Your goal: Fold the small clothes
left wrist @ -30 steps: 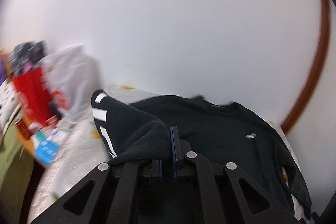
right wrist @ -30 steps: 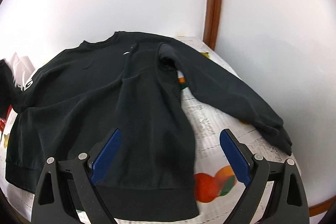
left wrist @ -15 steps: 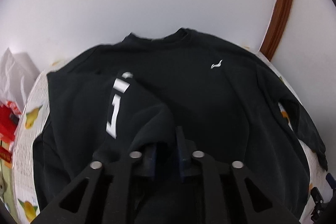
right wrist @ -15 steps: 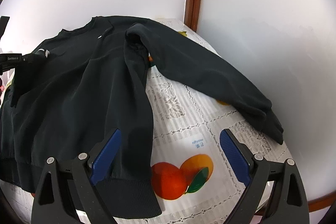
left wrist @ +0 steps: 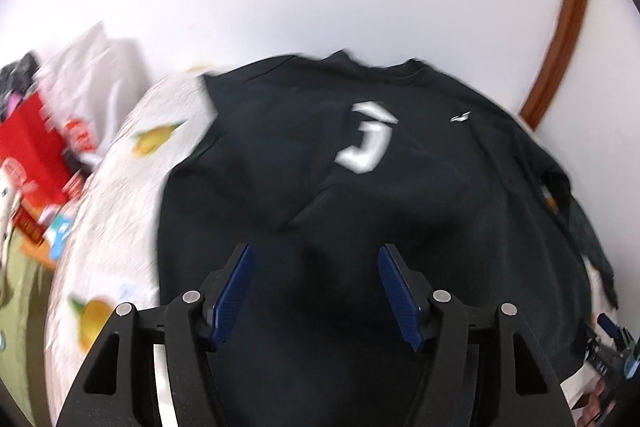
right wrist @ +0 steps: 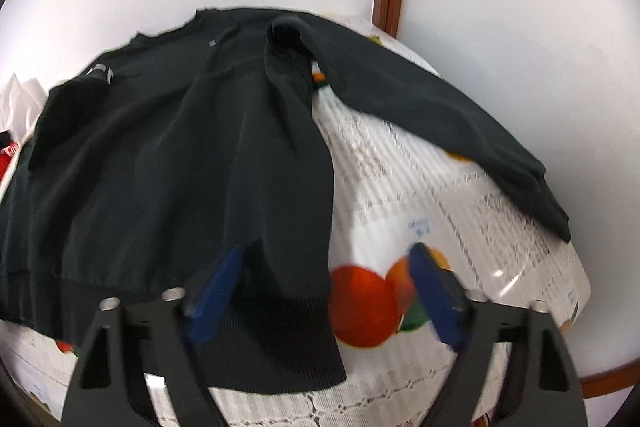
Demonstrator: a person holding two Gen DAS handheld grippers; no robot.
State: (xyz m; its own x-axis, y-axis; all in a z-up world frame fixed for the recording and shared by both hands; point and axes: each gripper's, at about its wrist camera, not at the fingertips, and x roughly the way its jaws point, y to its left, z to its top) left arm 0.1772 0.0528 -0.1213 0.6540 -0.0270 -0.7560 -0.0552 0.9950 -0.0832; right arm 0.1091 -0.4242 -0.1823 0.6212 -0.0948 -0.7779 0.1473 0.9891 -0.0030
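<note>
Soft black sweatshirt (right wrist: 168, 163) lies across lacy fruit-print tablecloth (right wrist: 400, 187).

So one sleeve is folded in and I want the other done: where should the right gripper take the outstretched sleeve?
Probably at the cuff, the sleeve's free end lying flat on the tablecloth near the table's edge. Come from above and the outer side, fingers across its width.

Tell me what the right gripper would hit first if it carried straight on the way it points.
Most likely the ribbed hem corner of the black sweatshirt, lying between the open fingers of the right gripper, which have just been closing; depth is unclear.
</note>
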